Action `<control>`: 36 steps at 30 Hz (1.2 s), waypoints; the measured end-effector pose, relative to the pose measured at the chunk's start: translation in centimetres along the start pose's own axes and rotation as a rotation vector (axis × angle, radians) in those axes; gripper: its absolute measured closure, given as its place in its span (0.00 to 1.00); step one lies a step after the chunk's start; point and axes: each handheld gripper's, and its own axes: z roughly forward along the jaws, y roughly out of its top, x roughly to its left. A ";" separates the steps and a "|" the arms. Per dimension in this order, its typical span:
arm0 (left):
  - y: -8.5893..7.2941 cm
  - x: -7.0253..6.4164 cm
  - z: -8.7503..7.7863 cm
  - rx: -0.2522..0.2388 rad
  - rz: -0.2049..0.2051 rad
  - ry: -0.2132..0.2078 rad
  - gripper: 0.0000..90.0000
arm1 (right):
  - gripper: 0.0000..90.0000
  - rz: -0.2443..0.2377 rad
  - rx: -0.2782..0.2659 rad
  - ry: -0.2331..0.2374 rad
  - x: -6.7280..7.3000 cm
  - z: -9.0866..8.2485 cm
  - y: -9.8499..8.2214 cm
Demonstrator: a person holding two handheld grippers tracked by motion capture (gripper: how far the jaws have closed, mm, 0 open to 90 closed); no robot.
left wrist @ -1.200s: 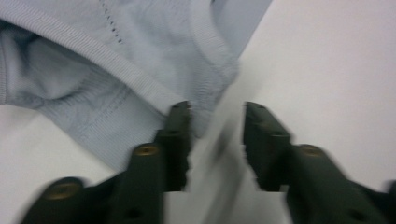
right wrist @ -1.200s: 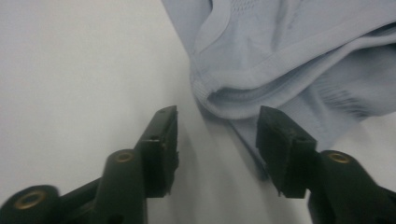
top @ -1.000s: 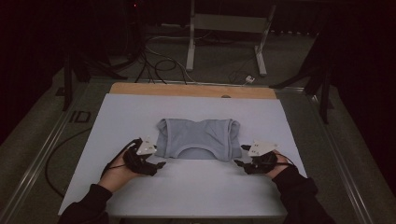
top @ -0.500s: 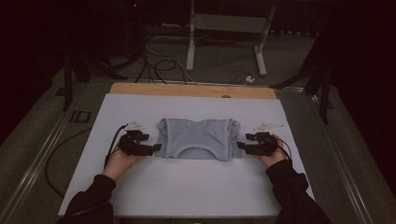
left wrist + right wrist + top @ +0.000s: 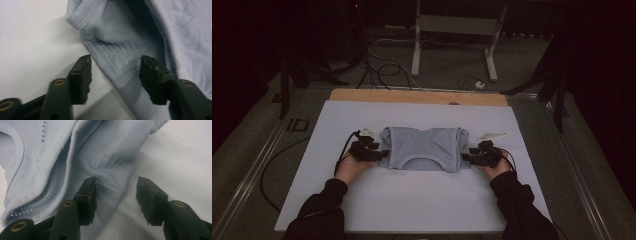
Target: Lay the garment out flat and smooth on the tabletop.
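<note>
A light blue knit garment (image 5: 424, 148) lies folded flat on the white tabletop (image 5: 412, 200). My left gripper (image 5: 382, 154) sits low at its left edge, and my right gripper (image 5: 464, 157) at its right edge. In the left gripper view the ribbed edge of the garment (image 5: 120, 57) runs between the jaws of the left gripper (image 5: 115, 75). In the right gripper view the garment's side fold (image 5: 100, 152) reaches between the jaws of the right gripper (image 5: 115, 195). Both pairs of jaws have just been closing. A gap still shows beside the cloth in each.
A wooden strip (image 5: 417, 96) borders the table's far edge. Beyond it the floor holds cables (image 5: 382, 70) and a metal stand (image 5: 452, 30). A black cable (image 5: 267, 170) loops off the table's left side. The person's dark sleeves (image 5: 319, 210) rest on the near part.
Both hands moved away from the person and down onto the garment's two side edges. The jaws of both grippers have narrowed around the cloth edges.
</note>
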 end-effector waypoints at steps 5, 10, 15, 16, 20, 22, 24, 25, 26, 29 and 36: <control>0.2 -0.7 0.0 0.032 0.018 -0.020 0.68 | 0.69 -0.024 0.016 -0.010 0.5 0.1 0.1; 0.5 -0.9 0.1 0.049 0.012 -0.059 0.89 | 0.79 -0.029 0.025 -0.007 0.6 0.1 0.2; 0.4 -1.2 -0.2 0.041 0.038 -0.052 0.94 | 0.95 -0.057 0.027 -0.027 1.2 0.0 0.5; 0.4 -1.3 -0.5 0.036 0.035 -0.053 0.94 | 0.95 -0.072 0.023 -0.037 1.4 0.0 0.6; 0.4 -1.7 -1.6 0.020 0.051 -0.058 0.95 | 0.96 -0.089 0.003 -0.050 1.9 -0.7 0.8; 0.4 -2.0 -2.4 0.011 0.065 -0.055 0.95 | 0.96 -0.099 -0.006 -0.052 2.2 -1.1 1.0; 0.4 -2.3 -3.2 0.005 0.082 -0.052 0.95 | 0.96 -0.115 -0.005 -0.057 2.8 -1.3 1.2; 0.3 -2.5 -3.6 0.004 0.091 -0.050 0.95 | 0.96 -0.123 -0.002 -0.058 3.1 -1.4 1.2; 0.2 -2.6 -4.0 0.005 0.096 -0.045 0.95 | 0.96 -0.129 -0.005 -0.055 3.3 -1.5 1.3; -0.3 -2.9 -5.2 0.001 0.104 -0.044 0.95 | 0.96 -0.133 -0.019 -0.048 4.1 -2.0 1.3; -1.8 -3.6 -7.4 0.006 0.115 -0.044 0.95 | 0.96 -0.156 -0.022 -0.022 6.6 -3.8 0.6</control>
